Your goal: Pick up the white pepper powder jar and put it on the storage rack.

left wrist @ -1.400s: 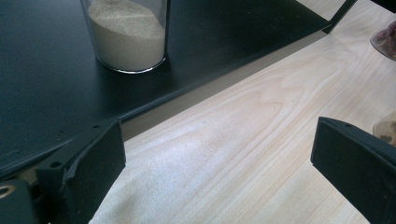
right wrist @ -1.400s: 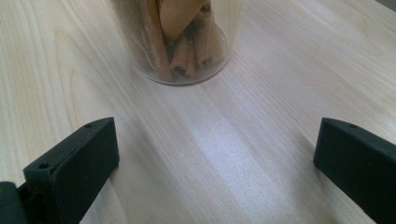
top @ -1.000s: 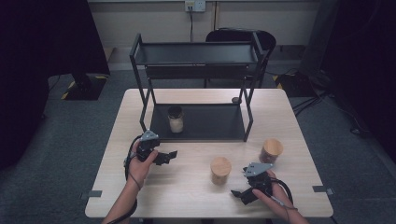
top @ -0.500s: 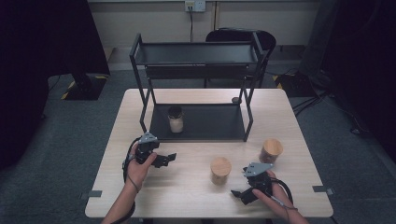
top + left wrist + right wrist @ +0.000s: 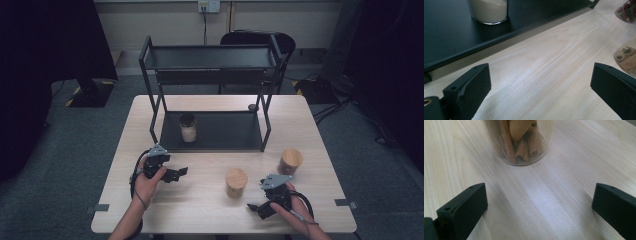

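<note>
Two clear jars with wooden lids stand on the table's near half, one (image 5: 236,181) in the middle and one (image 5: 290,160) further right. A dark-lidded jar of pale powder (image 5: 188,127) (image 5: 489,10) sits on the lower shelf of a black rack (image 5: 215,132). My left gripper (image 5: 176,173) rests open on the wood in front of the rack, jaws wide apart and empty (image 5: 540,85). My right gripper (image 5: 255,207) is open near the front edge. A jar of cinnamon sticks (image 5: 520,142) stands just ahead of its empty jaws (image 5: 539,205).
The rack's upper shelf (image 5: 210,57) spans the far half of the table (image 5: 210,215). Its posts stand at the lower shelf's corners. A small dark object (image 5: 252,106) lies on the table by the rack's right rear. A chair (image 5: 260,40) stands behind the table.
The left gripper has shifted very slightly towards the near edge. The right gripper and the jars have not moved.
</note>
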A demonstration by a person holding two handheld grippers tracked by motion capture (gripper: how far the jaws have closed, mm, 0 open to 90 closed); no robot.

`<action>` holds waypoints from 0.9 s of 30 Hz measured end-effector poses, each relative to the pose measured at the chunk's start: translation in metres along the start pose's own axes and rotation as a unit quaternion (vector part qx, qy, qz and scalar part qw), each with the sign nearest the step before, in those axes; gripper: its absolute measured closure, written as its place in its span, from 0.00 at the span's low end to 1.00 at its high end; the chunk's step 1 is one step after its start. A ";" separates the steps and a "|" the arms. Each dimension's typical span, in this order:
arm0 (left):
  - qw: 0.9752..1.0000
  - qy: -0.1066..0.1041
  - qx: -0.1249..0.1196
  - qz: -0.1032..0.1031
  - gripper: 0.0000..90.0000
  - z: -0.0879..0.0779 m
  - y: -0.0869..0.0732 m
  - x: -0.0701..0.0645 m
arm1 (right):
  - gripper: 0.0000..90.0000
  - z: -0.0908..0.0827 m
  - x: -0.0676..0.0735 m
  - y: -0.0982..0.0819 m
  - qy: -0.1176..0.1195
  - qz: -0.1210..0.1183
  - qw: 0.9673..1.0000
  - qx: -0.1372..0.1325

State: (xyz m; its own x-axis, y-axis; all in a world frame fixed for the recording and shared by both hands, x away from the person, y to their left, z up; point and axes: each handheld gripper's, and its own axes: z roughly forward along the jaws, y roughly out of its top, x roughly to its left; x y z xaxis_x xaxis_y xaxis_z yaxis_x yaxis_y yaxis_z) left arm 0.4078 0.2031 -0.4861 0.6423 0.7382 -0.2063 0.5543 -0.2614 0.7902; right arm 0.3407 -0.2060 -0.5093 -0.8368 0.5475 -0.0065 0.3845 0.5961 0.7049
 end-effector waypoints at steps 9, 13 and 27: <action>1.000 -0.001 0.003 0.003 0.03 -0.002 -0.003 -0.001 | 0.00 0.000 0.000 0.000 0.000 0.000 1.000 0.000; 1.000 0.000 0.003 0.002 0.03 -0.003 -0.006 -0.001 | 0.00 0.000 0.000 0.000 0.000 0.000 1.000 0.000; 1.000 0.004 0.009 0.003 0.03 -0.007 -0.011 0.001 | 0.00 0.000 0.000 0.000 0.000 0.000 1.000 0.000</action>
State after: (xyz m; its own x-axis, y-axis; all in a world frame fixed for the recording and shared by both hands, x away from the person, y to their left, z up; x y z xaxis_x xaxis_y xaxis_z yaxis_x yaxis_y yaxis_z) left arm 0.3981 0.2112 -0.4907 0.6418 0.7412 -0.1965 0.5594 -0.2773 0.7812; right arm 0.3407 -0.2060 -0.5093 -0.8367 0.5475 -0.0065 0.3845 0.5960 0.7049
